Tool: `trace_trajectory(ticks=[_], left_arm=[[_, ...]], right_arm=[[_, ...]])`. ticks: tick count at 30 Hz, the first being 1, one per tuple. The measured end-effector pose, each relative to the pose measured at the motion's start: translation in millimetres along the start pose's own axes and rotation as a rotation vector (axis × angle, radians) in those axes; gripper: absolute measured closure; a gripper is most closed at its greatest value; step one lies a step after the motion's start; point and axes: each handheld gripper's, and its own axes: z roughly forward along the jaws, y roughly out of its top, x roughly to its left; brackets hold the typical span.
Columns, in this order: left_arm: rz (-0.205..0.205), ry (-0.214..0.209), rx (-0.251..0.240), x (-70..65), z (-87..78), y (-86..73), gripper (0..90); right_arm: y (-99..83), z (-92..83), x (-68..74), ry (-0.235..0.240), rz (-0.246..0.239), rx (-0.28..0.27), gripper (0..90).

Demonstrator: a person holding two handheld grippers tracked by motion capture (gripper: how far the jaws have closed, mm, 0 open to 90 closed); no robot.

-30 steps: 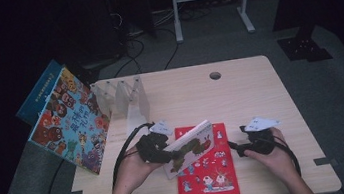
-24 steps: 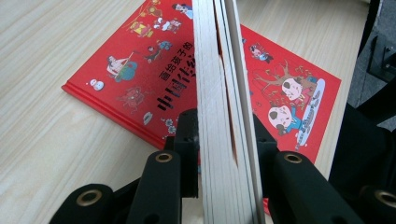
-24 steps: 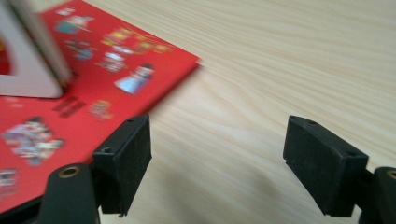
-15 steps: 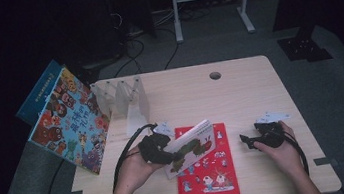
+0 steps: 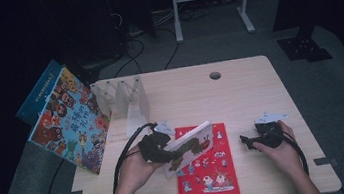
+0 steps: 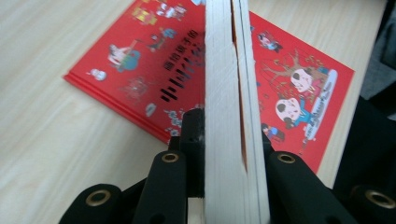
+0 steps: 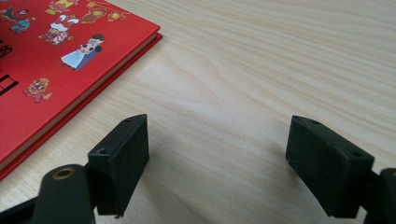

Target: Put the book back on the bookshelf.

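Note:
A thick white board book [image 5: 192, 146] with a caterpillar picture stands tilted on its edge over the left part of a red picture book [image 5: 210, 175] that lies flat on the table. My left gripper [image 5: 159, 151] is shut on the board book's lower end. In the left gripper view the jaws [image 6: 229, 135] press both sides of its pale page block [image 6: 224, 70] and have just been closing on it, with the red book [image 6: 140, 60] underneath. My right gripper [image 5: 246, 141] rests low to the right of the red book. Its jaws [image 7: 217, 154] are open over bare wood, beside the red book's corner [image 7: 56, 60].
A large colourful picture book [image 5: 70, 123] leans off the table's left edge beside a clear divider rack [image 5: 122, 96]. The wooden table [image 5: 241, 98] has a cable hole [image 5: 215, 75] at the back. Dark floor and a metal stand lie beyond.
My right hand has drawn away from the red book to the right and sunk towards the table. My left hand has kept still with the board book.

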Motion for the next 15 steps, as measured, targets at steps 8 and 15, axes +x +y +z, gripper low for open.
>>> trace_trajectory(ticks=[8,15], left_arm=[[-0.019,0.022,-0.012,5.4,-12.4,-3.7,75.7],[-0.054,0.035,-0.031,15.1,-26.0,-11.7,75.7]], right_arm=[[0.0,0.2,-0.2,-0.004,0.001,0.001,19.6],[0.0,0.2,-0.2,-0.005,0.001,0.001,19.5]])
